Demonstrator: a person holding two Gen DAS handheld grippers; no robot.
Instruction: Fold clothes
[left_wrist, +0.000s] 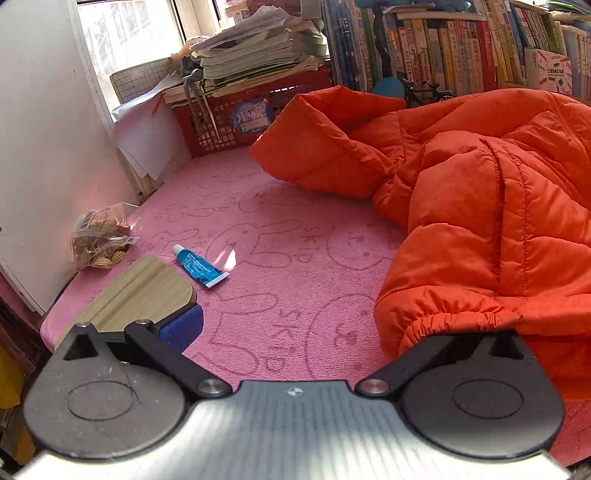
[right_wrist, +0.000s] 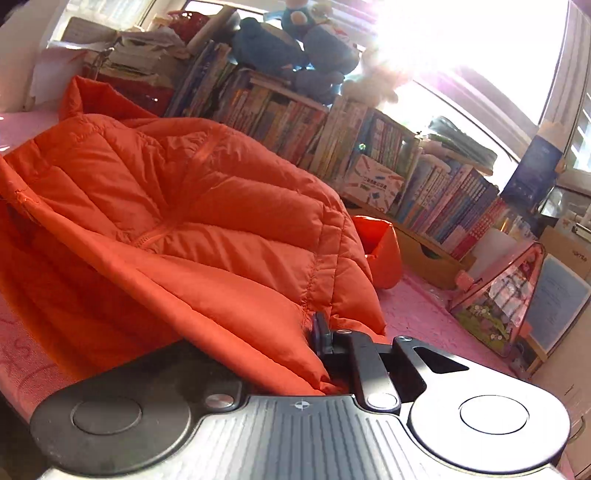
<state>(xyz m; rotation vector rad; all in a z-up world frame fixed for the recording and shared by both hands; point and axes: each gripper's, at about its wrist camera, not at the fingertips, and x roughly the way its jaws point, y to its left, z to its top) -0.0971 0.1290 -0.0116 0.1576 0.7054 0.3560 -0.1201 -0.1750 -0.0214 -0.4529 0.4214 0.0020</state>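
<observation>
An orange quilted jacket (left_wrist: 480, 206) lies bunched on the pink mat (left_wrist: 280, 266), filling the right of the left wrist view. My left gripper (left_wrist: 295, 325) is open, its jaws spread wide. Its left finger's blue pad (left_wrist: 183, 326) shows, while the jacket's elastic cuff (left_wrist: 428, 328) drapes over the right finger and hides it. In the right wrist view the jacket (right_wrist: 177, 206) fills the left and centre. My right gripper (right_wrist: 310, 332) is shut on the jacket's hem. Only its right finger (right_wrist: 322, 332) shows; fabric covers the other.
A toothpaste tube (left_wrist: 201, 266), a snack bag (left_wrist: 99, 240) and a wood-grained board (left_wrist: 144, 291) lie at the mat's left. A red crate (left_wrist: 255, 110) under stacked papers and a bookshelf (right_wrist: 332, 147) line the back. A clear printed pouch (right_wrist: 498, 291) stands at the right.
</observation>
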